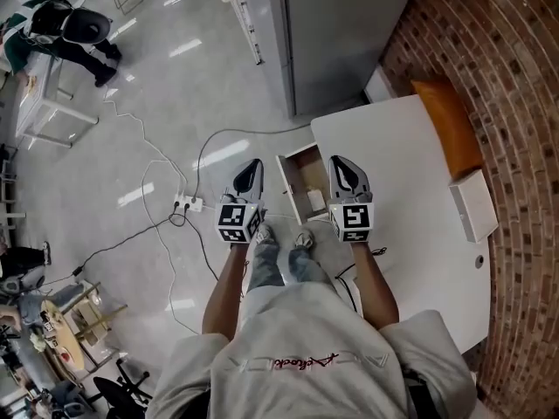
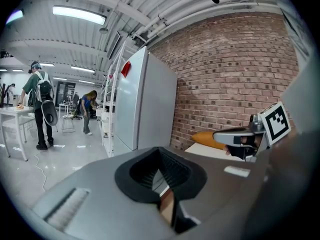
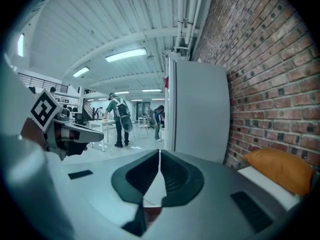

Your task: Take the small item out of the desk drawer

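The desk drawer (image 1: 298, 175) stands pulled open from the left edge of the white desk (image 1: 410, 234). A small white item (image 1: 316, 200) lies inside it. My left gripper (image 1: 253, 168) hovers just left of the drawer and my right gripper (image 1: 342, 166) just right of it, over the desk edge. Both are held level, point forward, and touch nothing. In the left gripper view the left gripper (image 2: 159, 151) has its jaws together with nothing between them. The right gripper (image 3: 159, 154) looks the same in its own view. Neither gripper view shows the drawer.
An orange cushion (image 1: 450, 125) and a white box (image 1: 473, 203) lie on the desk along the brick wall (image 1: 515, 77). A tall grey cabinet (image 1: 349, 33) stands beyond the desk. A power strip (image 1: 188, 204) and cables lie on the floor at left. People stand at a far table (image 2: 15, 114).
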`<state>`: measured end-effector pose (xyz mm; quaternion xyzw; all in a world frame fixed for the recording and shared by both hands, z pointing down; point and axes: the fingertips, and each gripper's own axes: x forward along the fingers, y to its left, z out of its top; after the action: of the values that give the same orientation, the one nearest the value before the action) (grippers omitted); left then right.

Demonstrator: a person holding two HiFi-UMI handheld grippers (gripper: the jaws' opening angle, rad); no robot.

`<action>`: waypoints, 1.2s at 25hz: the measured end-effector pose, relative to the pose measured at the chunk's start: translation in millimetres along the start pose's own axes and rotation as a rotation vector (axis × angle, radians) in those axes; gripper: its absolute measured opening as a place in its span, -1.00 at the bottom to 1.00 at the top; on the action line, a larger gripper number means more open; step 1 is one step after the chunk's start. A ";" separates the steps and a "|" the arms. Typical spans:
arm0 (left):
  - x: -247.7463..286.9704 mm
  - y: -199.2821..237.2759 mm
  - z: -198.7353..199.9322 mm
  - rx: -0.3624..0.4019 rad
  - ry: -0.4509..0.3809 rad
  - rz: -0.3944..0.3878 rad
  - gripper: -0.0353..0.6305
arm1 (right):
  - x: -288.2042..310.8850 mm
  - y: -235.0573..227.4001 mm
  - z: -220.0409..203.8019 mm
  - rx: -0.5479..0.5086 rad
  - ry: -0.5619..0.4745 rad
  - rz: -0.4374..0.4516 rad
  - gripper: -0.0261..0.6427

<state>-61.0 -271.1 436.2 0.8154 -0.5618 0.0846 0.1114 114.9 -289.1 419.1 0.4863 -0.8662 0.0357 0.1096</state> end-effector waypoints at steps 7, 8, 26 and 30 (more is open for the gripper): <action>1.1 10.6 -20.2 -0.017 0.012 -0.007 -0.87 | 3.5 10.5 -19.4 0.003 0.017 -0.010 -0.88; 0.2 11.5 -24.0 -0.025 0.016 -0.008 -0.87 | 3.1 14.1 -22.6 0.004 0.021 -0.011 -0.88; -11.9 31.5 -111.3 -0.067 0.127 -0.116 -0.87 | 13.8 69.3 -87.1 0.048 0.119 -0.074 -0.88; -9.2 36.0 -131.1 -0.073 0.146 -0.127 -0.87 | 16.6 72.4 -106.3 0.053 0.145 -0.082 -0.88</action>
<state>-99.7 -238.9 562.9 0.8363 -0.5022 0.1158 0.1868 61.5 -247.1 529.5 0.5201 -0.8341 0.0892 0.1606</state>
